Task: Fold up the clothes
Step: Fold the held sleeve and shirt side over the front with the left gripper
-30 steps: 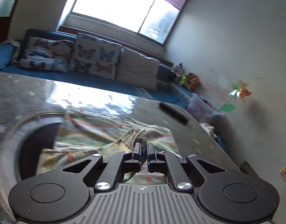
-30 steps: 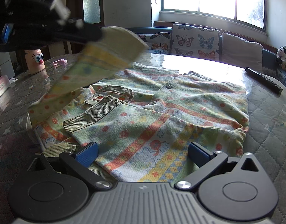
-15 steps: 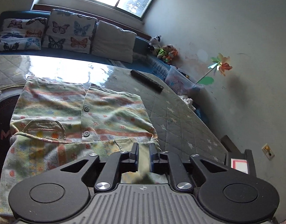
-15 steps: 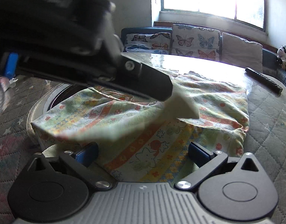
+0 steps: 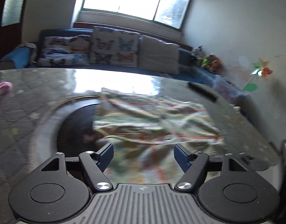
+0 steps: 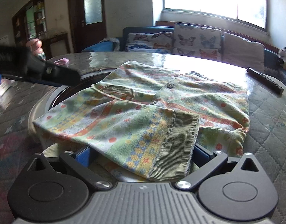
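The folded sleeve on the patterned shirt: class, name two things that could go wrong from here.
1. The sleeve's ribbed cuff drapes over the open right gripper; pulling back might drag the fold apart.
2. The shirt lies partly over a dark round recess in the table, so that side may sag and skew the next fold.

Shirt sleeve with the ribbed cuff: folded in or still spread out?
Folded in: the sleeve lies across the shirt front, its ribbed cuff resting on the body.

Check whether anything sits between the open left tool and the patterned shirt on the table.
Nothing visible does. The left tool is open just above the patterned shirt, with only air between them. The remote lies off to the side.
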{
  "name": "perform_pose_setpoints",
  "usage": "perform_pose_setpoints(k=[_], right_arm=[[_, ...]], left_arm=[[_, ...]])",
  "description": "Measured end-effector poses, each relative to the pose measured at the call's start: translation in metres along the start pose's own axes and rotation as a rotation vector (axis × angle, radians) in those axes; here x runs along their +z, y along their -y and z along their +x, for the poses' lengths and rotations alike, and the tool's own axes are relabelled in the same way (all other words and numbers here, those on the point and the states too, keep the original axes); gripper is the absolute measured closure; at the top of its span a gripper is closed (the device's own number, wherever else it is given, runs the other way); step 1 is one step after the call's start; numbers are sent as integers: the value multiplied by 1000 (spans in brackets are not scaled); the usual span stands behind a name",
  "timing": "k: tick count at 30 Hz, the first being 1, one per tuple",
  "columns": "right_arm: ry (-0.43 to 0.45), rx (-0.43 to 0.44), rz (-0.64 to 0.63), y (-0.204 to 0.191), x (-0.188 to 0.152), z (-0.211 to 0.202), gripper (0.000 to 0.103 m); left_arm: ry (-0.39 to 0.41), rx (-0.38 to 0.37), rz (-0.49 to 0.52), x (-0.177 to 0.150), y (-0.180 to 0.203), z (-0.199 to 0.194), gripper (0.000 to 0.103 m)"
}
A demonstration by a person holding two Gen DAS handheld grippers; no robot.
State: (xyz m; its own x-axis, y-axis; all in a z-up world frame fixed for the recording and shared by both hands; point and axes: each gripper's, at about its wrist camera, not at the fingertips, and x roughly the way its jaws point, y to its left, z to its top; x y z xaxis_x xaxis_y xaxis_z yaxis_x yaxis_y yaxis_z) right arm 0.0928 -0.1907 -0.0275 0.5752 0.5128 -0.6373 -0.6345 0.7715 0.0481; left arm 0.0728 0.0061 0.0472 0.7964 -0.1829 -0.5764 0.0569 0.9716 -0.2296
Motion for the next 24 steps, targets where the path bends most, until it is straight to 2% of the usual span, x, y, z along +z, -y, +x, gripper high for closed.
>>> perform_pose_setpoints(k=[6,13,18,24], right_arm=[[-32,15,42,9,-3,-23,0],[68,36,112,15,8,-51,0],[62,149,195,18,20,-34,0],[-1,175,179,11,18,-12,0]], left_arm=[[-3,138,93,-14,-20,-3,16],[-1,195,165,-20,-22,5,10],[8,252,165,-6,-27,22,8],[-30,351,219,-3,-35,49,8]])
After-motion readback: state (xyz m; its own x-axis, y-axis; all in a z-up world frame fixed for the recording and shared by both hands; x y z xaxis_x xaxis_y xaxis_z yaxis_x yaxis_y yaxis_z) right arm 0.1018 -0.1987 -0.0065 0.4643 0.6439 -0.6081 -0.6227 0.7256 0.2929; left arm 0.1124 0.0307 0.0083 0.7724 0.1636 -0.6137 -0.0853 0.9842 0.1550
